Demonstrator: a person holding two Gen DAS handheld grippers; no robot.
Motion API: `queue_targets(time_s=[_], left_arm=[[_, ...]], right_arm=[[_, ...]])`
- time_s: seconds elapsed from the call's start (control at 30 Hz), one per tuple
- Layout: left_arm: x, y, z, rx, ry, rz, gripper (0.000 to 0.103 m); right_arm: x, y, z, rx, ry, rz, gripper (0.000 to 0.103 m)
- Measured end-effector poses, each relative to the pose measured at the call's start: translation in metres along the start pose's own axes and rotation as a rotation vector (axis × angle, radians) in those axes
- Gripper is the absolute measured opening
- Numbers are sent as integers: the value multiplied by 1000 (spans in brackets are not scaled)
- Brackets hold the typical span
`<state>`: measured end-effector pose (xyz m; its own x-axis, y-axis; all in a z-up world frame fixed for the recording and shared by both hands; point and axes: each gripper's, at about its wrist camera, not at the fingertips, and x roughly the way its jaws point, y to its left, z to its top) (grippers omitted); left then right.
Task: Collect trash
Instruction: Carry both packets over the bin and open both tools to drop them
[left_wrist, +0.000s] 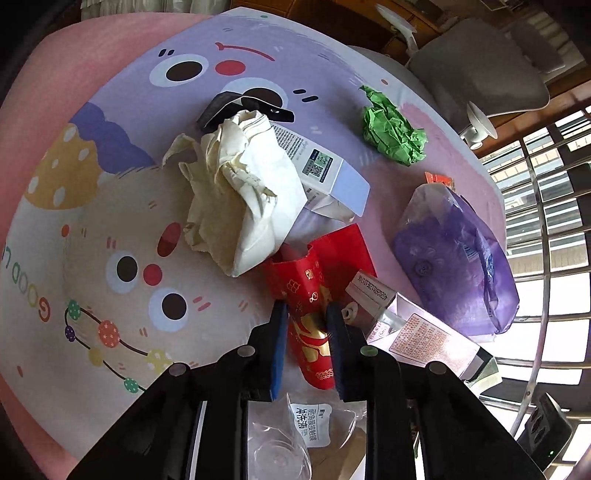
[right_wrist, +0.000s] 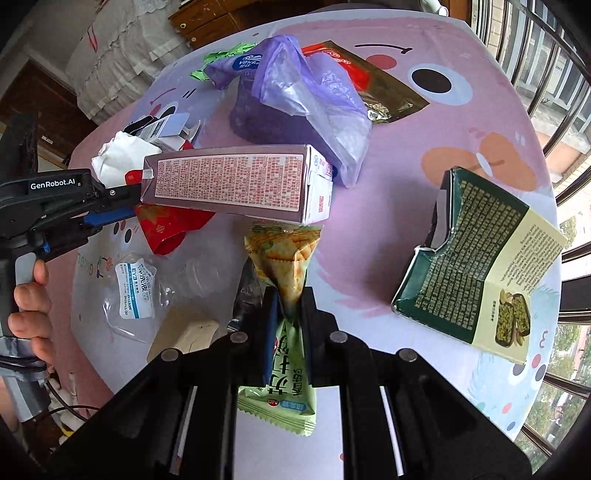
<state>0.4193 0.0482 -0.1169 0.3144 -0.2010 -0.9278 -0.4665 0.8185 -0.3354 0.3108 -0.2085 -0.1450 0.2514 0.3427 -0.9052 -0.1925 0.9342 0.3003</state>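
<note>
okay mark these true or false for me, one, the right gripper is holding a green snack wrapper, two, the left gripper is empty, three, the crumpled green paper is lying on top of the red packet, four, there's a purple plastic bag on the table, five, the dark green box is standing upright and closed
1. The right gripper holds a green snack wrapper. True.
2. The left gripper is empty. False: it is shut on the red packet.
3. The crumpled green paper lies on the red packet. False: it sits apart, on the tablecloth farther away.
4. A purple plastic bag is on the table. True.
5. The dark green box stands upright and closed. False: it lies flat, torn open.
</note>
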Motion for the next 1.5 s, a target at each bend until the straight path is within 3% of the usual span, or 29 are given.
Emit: queue_targets(time_s=[0.47, 0.77, 1.1, 1.5], left_arm=[[-115, -18, -46, 278, -242, 42, 15], [-187, 7, -108, 397, -310, -5, 15], [-244, 71, -177, 490, -344, -64, 15], [-285, 188, -255, 568, -327, -132, 14]], right_arm=[[-46, 28, -25, 59, -92, 11, 10], [-86, 60, -56, 68, -124, -13, 10], [-112, 122, -113, 51, -157, -58, 10], [-113, 206, -237, 85, -179, -110, 10]])
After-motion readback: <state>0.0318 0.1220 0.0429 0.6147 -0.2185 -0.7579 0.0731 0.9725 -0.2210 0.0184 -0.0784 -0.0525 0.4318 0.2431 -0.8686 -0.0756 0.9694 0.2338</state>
